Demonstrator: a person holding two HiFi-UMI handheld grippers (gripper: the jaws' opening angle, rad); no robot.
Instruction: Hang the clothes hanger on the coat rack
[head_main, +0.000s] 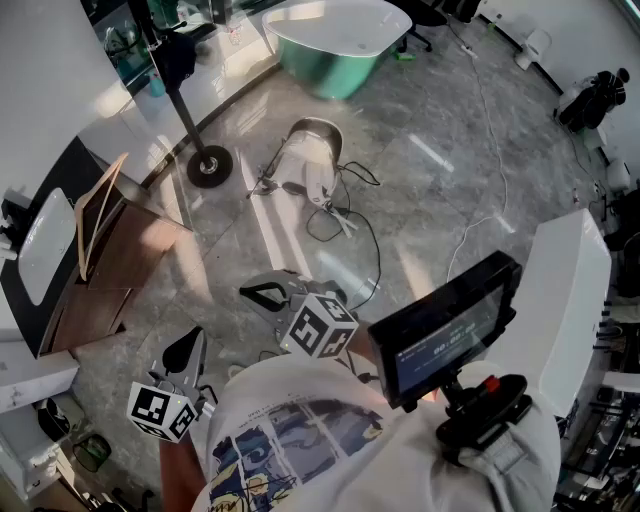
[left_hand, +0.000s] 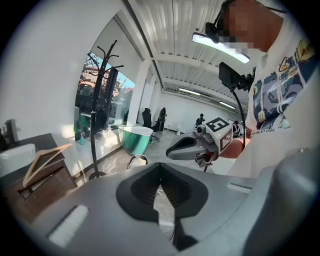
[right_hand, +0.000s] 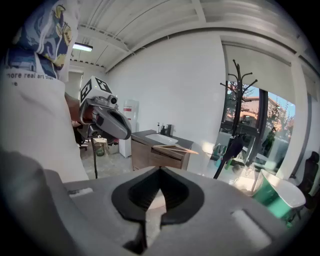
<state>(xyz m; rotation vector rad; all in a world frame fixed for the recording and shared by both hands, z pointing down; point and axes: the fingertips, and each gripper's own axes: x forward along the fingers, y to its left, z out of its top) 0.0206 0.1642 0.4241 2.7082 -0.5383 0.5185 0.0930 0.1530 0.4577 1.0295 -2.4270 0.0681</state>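
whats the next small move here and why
Probably open the left hand-held gripper and reach toward the wooden hanger resting on the cabinet: it and the right hand-held gripper are both shut, empty and near the person's body, with the hanger untouched.

The head camera looked steeply down over the person's shirt (head_main: 300, 430) at the floor (head_main: 430, 170), with the coat rack (head_main: 182, 105) and green tub (head_main: 335, 45) far off at the top. Each gripper camera sat close behind its own jaws, facing out across the room. All three views shared the rack, tub and wooden cabinet (head_main: 110, 270).
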